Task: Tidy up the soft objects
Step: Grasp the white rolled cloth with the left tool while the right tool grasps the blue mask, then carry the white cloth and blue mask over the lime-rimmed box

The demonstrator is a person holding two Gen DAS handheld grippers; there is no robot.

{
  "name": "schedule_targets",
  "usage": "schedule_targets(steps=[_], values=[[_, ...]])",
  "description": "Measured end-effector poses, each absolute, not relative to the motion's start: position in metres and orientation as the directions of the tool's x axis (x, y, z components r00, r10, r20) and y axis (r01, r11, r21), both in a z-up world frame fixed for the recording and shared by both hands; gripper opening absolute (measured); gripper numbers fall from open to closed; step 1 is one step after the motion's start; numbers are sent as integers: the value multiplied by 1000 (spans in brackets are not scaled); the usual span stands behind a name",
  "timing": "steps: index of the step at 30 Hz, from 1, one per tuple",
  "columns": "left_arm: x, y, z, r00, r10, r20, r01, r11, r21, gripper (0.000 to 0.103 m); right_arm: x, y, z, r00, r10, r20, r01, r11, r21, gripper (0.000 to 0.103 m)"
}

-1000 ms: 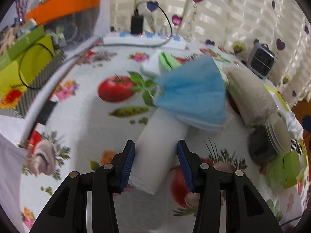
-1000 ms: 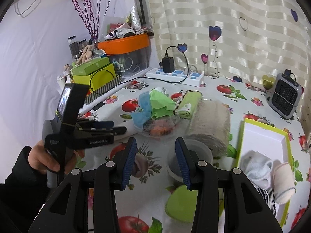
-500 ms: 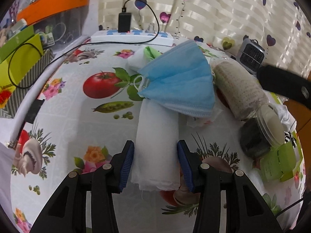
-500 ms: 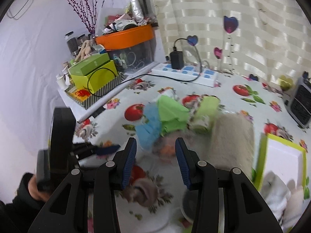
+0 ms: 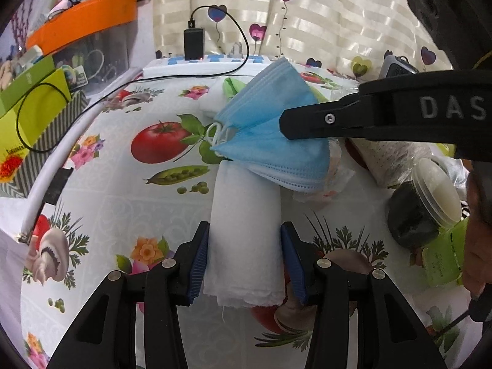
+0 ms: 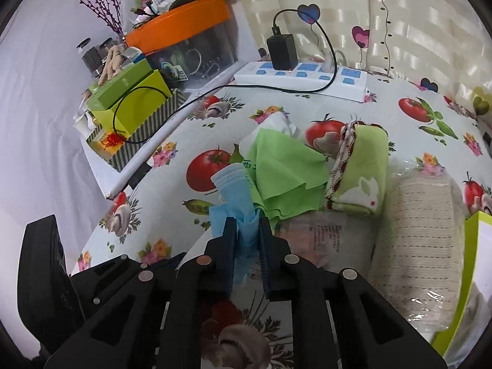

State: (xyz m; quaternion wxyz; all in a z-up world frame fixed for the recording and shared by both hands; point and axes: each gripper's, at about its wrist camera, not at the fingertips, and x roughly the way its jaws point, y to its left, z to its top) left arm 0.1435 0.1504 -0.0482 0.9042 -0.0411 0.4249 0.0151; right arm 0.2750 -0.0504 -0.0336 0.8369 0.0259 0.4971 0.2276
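Observation:
A stack of blue face masks point(image 5: 261, 107) lies across the far end of a rolled white cloth point(image 5: 246, 215) on the fruit-print tablecloth. My left gripper point(image 5: 244, 233) is open and straddles the near end of the white roll. My right gripper point(image 6: 247, 230) comes in from the right point(image 5: 286, 123). Its jaws are closing, with the edge of the blue mask point(image 6: 233, 190) pinched between its pads. Behind the mask lie a light green cloth point(image 6: 283, 172), a folded green towel with a rabbit point(image 6: 363, 178) and a wrapped beige roll point(image 6: 421, 230).
A white power strip point(image 6: 301, 77) with a charger and cable sits at the back. An orange-lidded box point(image 6: 181, 21) and green boxes point(image 6: 132, 104) stand at the left. A lidded jar point(image 5: 424, 209) and a green-rimmed tray point(image 6: 473, 246) are at the right.
The right gripper swung left and down over the pile and its jaws narrowed onto the blue mask. The left gripper stayed around the white roll.

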Motion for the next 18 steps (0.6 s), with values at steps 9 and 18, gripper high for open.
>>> schedule_targets(steps=[9, 18], values=[[134, 153, -47, 638, -55, -768, -90, 985, -146, 22, 249, -68, -11, 443, 471, -763, -375, 870, 319, 9], [112, 149, -41, 650, -74, -757, -134, 968, -210, 20, 208, -97, 11, 489, 518, -702, -375, 851, 367, 9]])
